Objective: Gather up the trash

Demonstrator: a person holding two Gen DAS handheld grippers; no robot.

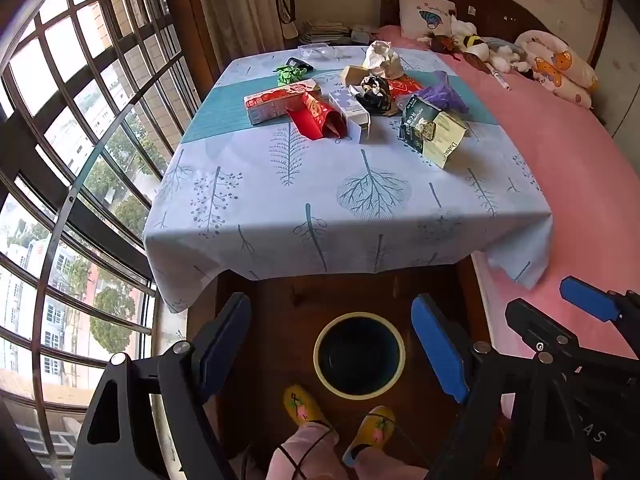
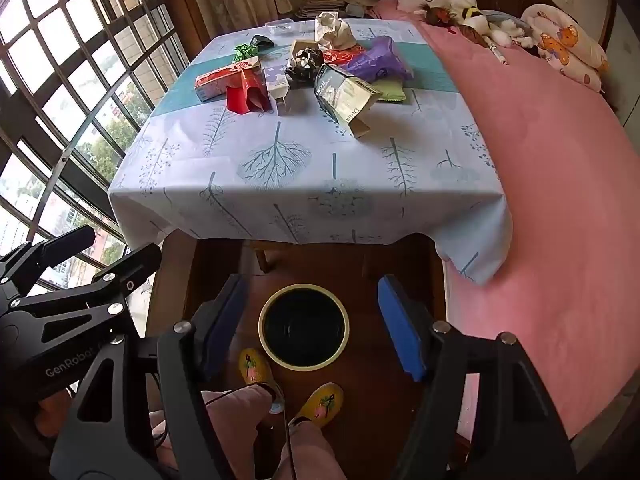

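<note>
While both claws hang apart and empty over the floor, your left claw (image 1: 332, 344) and right claw (image 2: 312, 320) frame the round bin (image 1: 359, 354) by your slippers. All the trash sits well away at the far end of the surface (image 1: 340, 200). I judge the green-and-cream carton (image 1: 434, 132) your easiest first grab: it lies nearest, so close across its narrow sides. Behind it, the crumpled black wrapper (image 1: 374, 94) and purple bag (image 1: 444, 92) overlap, their edges hard to separate.
</note>
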